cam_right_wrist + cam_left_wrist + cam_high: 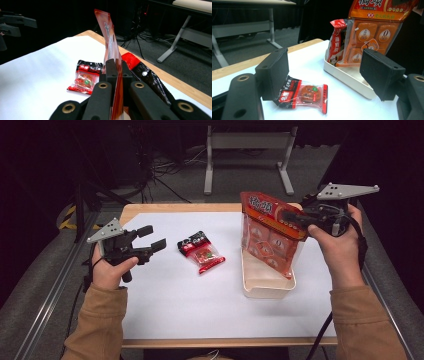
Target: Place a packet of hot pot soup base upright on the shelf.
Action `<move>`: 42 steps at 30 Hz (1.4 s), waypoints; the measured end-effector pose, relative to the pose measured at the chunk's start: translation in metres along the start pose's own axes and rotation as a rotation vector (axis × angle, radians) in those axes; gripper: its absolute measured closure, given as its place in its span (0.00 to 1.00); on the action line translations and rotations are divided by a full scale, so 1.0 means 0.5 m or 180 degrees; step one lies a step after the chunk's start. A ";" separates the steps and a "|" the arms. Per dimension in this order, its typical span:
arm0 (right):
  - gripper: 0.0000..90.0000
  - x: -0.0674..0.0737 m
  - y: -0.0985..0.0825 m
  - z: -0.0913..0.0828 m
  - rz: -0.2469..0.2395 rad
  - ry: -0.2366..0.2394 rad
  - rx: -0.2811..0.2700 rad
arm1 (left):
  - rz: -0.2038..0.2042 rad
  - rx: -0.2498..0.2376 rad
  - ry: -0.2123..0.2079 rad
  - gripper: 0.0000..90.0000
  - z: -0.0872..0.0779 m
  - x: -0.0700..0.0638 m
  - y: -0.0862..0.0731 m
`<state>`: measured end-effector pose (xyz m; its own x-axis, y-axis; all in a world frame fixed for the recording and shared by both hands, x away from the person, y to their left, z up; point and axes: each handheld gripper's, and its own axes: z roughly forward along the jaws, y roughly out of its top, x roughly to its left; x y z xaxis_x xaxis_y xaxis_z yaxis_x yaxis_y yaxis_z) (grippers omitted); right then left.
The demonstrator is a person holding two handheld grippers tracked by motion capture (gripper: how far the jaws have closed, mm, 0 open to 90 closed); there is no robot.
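Orange snack bag (267, 232): tall, clear-fronted, orange header printed with large white Chinese characters and a red badge; individually wrapped orange pieces inside, one marked "0", one "3". It stands upright with its lower end in the tray, its top edge pinched flat between the closed jaws of the right gripper (292, 218). White tray (265, 287): oblong, shallow, on the right half of the white table cover (170, 300). Red packet (337, 41): upright in the tray just beside the orange bag, white Chinese lettering down its face and a small cartoon figure near the bottom. Small red-and-black sachet (201, 251): lies flat mid-table, apart from the tray; clear window showing a brown piece, red label with white characters too small to read. Left gripper (151, 238): held above the table left of the sachet, jaws spread wide, nothing between them.
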<state>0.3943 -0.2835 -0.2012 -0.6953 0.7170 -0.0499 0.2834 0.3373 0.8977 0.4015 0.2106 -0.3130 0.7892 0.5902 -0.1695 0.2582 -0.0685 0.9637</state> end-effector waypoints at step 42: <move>0.99 -0.009 -0.086 0.040 0.0045 -0.0063 0.0315 | -0.0039 0.0074 0.0008 0.26 0.011 0.010 -0.011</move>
<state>0.3986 -0.2891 -0.2484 -0.6777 0.7338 -0.0471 0.3578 0.3850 0.8507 0.4071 0.2097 -0.3202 0.7845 0.5932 -0.1809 0.2809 -0.0799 0.9564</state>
